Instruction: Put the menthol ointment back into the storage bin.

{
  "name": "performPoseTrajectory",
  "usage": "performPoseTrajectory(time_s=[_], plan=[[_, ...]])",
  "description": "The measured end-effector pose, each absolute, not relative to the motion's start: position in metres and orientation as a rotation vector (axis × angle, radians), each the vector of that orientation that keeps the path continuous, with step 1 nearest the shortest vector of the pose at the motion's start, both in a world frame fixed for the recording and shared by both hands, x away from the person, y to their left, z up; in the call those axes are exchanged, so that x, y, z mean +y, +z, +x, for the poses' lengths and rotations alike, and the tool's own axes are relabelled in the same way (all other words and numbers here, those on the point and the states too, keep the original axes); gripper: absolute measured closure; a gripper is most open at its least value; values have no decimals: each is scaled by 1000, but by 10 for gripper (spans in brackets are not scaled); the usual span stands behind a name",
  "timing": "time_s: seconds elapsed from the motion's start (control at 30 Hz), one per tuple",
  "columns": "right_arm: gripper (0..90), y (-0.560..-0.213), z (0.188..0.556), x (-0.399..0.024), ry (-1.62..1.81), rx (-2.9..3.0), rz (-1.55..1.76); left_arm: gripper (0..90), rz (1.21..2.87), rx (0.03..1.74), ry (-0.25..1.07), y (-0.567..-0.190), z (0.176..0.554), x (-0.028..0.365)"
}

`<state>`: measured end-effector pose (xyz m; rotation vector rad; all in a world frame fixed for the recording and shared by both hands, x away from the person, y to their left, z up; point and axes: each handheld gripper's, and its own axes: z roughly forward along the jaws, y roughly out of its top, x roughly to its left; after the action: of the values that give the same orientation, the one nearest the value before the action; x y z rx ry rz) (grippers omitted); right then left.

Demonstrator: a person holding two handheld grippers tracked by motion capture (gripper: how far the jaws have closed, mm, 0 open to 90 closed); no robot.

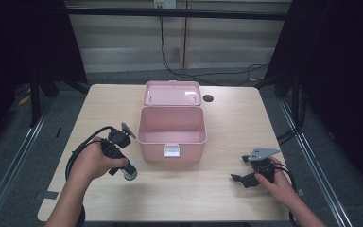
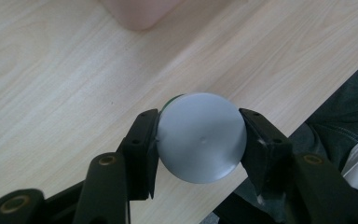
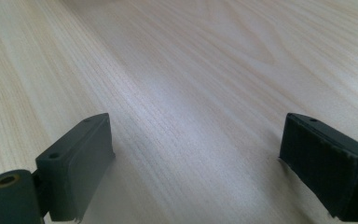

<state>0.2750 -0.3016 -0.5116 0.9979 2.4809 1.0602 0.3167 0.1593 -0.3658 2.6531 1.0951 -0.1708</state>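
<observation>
At lower left of the high view, the left gripper (image 1: 128,171) has its jaws closed on a small grey-capped jar (image 2: 201,137), cap facing the camera. The open pink box (image 1: 171,134) sits just up and right of it, nearest this hand. At lower right, the right gripper (image 1: 240,178) gapes wide, empty, over bare table (image 3: 177,70).
</observation>
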Motion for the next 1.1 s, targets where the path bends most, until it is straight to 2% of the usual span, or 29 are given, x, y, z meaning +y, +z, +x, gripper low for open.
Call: performPoseTrajectory(time_s=[0.6,1.1], plan=[[89,-512,275,-302,1060,2481,999,504,2687,1077,-162,-318,331,149],[88,-511,275,-302,1058,2484,999,504,2640,1057,-146,-284,347,135]])
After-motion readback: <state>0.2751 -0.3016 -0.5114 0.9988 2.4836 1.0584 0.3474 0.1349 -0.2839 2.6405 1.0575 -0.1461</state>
